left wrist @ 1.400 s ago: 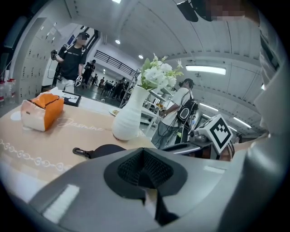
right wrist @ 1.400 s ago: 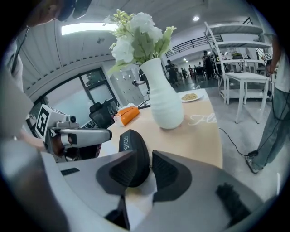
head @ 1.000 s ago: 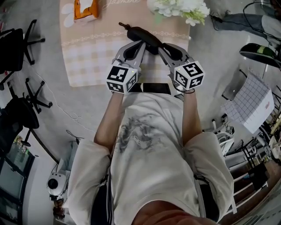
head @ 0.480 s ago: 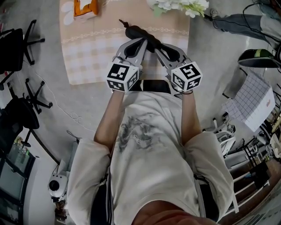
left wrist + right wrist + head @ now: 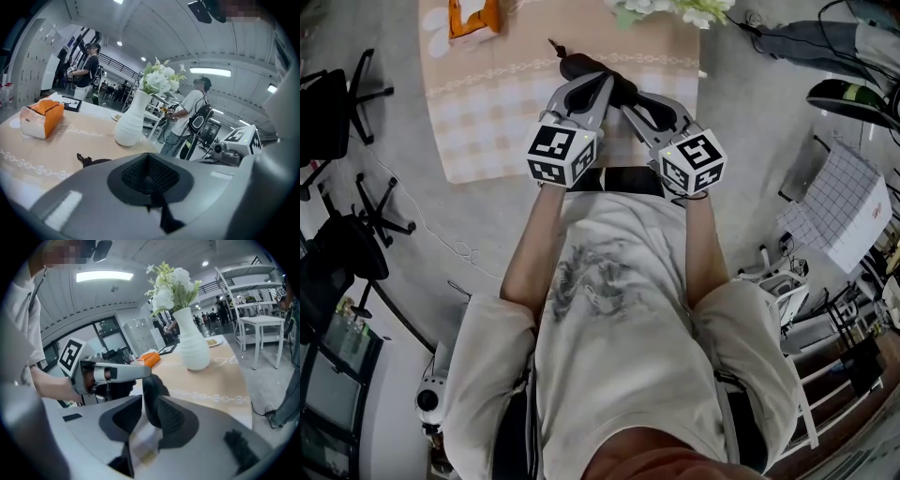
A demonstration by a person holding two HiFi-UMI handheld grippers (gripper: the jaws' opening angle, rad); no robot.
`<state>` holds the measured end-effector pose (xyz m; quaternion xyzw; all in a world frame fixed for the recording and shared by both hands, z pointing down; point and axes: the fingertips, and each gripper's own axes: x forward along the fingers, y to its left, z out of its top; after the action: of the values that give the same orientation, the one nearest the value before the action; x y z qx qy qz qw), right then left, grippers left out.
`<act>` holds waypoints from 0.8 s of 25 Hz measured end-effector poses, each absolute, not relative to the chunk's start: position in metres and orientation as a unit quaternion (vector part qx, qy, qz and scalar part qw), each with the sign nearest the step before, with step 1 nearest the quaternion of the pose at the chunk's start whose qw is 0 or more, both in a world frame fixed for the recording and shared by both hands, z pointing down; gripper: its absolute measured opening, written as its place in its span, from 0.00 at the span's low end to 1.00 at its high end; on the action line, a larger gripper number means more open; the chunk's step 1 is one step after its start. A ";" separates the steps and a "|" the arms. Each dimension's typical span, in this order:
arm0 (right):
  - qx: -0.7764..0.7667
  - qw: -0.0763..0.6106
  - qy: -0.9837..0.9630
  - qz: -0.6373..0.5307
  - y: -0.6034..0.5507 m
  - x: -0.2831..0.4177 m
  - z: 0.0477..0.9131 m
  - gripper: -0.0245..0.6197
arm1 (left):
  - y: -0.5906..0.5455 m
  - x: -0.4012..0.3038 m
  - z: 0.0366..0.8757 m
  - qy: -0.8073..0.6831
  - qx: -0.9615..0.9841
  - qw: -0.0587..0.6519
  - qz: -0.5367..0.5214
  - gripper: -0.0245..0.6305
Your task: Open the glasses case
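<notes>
Glasses case (image 5: 598, 71) on the surface (image 5: 487, 122)
Left fingers (image 5: 133, 176) pressed together at its near edge; right fingers (image 5: 178, 420), just opening, spread around it.

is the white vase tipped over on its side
No, the white vase stands upright on the table, with flowers rising from its neck.

One surface (image 5: 487, 122) carries one glasses case (image 5: 591, 67), one white vase (image 5: 129, 122) and one orange box (image 5: 42, 119), with two grippers: left gripper (image 5: 605, 84), right gripper (image 5: 631, 107).

We see even indoor light, ceiling strips (image 5: 213, 71) glaring, edges bent and dark, near foreground soft, shadows perhaps faint.
</notes>
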<state>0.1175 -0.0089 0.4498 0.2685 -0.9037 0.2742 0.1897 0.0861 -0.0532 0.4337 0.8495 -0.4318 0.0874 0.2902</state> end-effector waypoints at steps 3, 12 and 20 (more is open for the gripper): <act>0.258 0.201 -0.905 0.271 -0.001 0.113 0.453 0.23 | -0.053 0.088 0.445 -0.425 0.847 0.299 0.112 0.04; 0.310 0.205 -0.886 0.277 -0.010 0.154 0.461 0.24 | -0.052 0.086 0.456 -0.421 0.845 0.300 0.132 0.04; 0.258 0.199 -0.900 0.290 -0.017 0.150 0.474 0.25 | -0.049 0.084 0.456 -0.424 0.842 0.307 0.133 0.04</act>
<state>0.1504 -0.0174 0.4736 0.2580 -0.8999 0.2901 0.1985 0.0841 -0.0492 0.4556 0.8417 -0.4241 0.1325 0.3069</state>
